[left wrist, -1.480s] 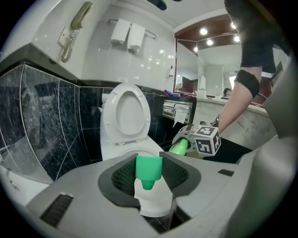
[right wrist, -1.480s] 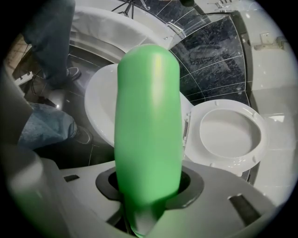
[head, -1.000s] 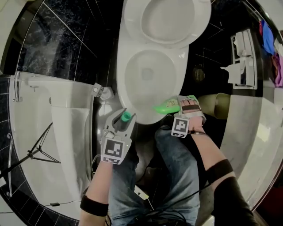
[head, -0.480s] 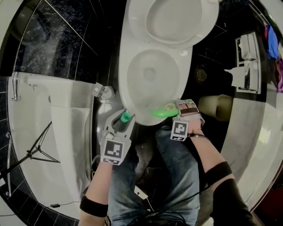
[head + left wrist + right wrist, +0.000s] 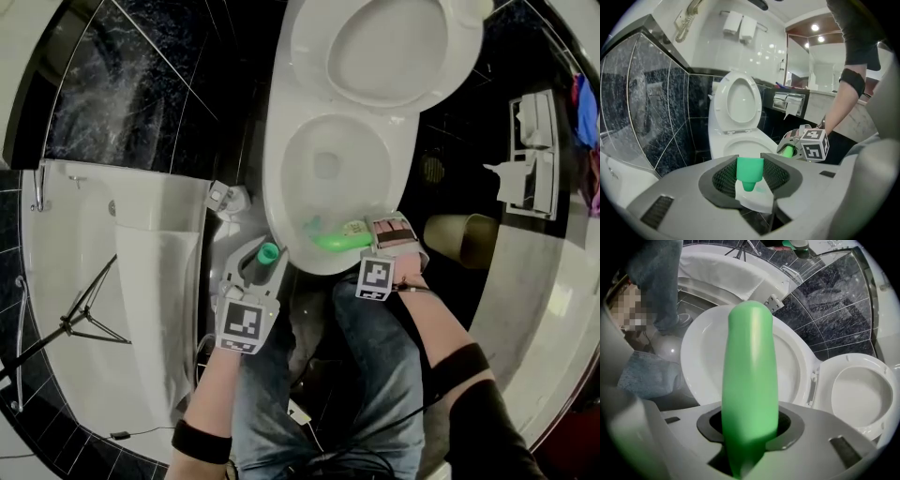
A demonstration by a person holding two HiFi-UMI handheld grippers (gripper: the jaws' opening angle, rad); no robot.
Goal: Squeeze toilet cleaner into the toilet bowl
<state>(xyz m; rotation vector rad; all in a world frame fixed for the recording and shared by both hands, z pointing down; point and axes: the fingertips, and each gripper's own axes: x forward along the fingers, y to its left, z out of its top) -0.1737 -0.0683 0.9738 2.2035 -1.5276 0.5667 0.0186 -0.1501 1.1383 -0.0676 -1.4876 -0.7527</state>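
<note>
While above bowl, right claw downtilted

No word, brand or number can be read. The green cleaner bottle over the toilet bowl's near rim bears a pale label, too small to read. One marker cube left of that rim and another marker cube beside it show only black-and-white square patterns.
</note>
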